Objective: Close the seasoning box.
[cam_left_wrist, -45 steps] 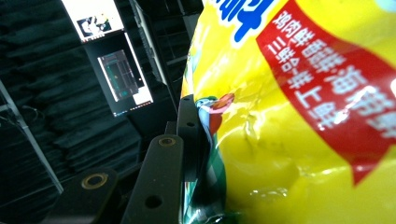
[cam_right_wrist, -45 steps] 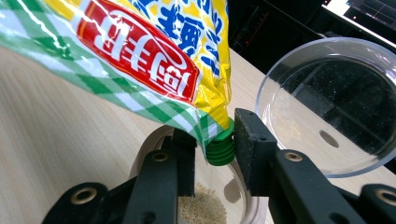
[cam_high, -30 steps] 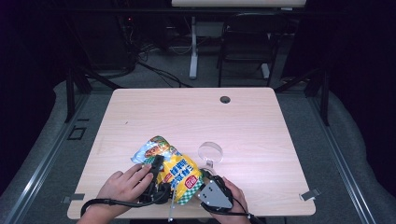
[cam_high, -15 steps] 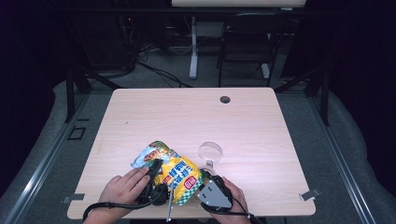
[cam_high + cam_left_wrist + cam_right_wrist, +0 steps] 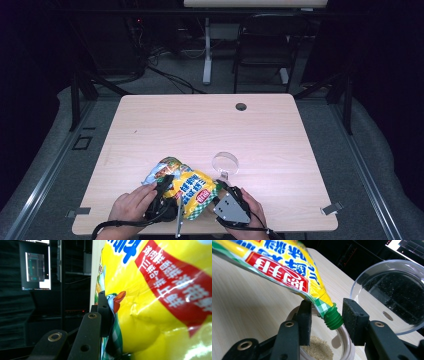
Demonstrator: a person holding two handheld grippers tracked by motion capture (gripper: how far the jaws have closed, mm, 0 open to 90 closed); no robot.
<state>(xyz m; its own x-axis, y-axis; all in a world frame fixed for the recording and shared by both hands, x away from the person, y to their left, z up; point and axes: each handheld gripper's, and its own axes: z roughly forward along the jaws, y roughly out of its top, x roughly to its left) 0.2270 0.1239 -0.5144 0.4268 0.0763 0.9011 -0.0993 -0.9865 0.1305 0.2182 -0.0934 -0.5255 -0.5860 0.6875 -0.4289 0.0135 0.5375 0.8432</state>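
Right gripper (image 5: 324, 322): jaws apart, just opening, flanking the pouch's green spout (image 5: 333, 318) above a jar (image 5: 344, 345) of pale grains. Left gripper (image 5: 106, 315): clamped on the yellow pouch (image 5: 192, 190); its far jaw hidden behind the film. Clear lid (image 5: 387, 292) cut off.

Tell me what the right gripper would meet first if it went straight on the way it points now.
Probably the green spout of the yellow pouch, between the right gripper jaws; beyond it stands the clear lid. Depth is unclear.

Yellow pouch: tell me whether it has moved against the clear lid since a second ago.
No. The yellow pouch lies left of the clear lid as before.
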